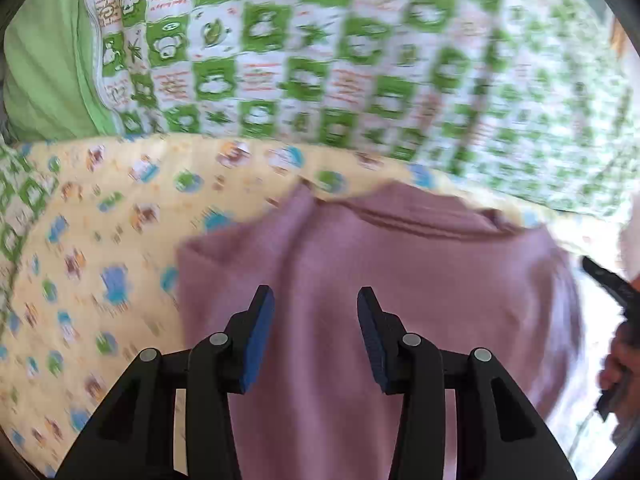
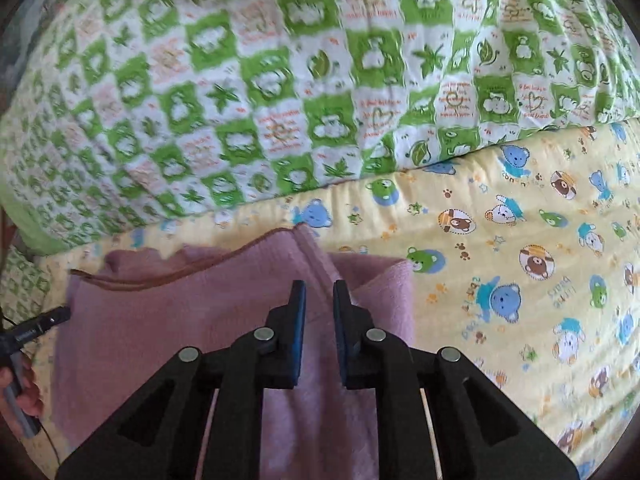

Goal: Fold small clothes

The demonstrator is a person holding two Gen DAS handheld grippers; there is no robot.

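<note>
A pink cloth (image 1: 400,264) lies on the yellow bear-print sheet (image 1: 100,240), partly folded with a layered edge at its far side. My left gripper (image 1: 316,300) is open above the cloth, nothing between its blue pads. In the right wrist view the same pink cloth (image 2: 180,320) lies below my right gripper (image 2: 320,292), whose pads stand a narrow gap apart with nothing held. A raised fold of the cloth runs up between and beyond its fingertips. The right gripper (image 1: 608,280) shows at the right edge of the left view, and the left gripper (image 2: 40,324) at the left edge of the right view.
A green-and-white checked quilt (image 1: 360,60) is bunched up along the far side of the sheet, also in the right wrist view (image 2: 280,80). A plain green pillow (image 1: 44,72) lies at far left. Bare yellow sheet (image 2: 520,280) extends to the right of the cloth.
</note>
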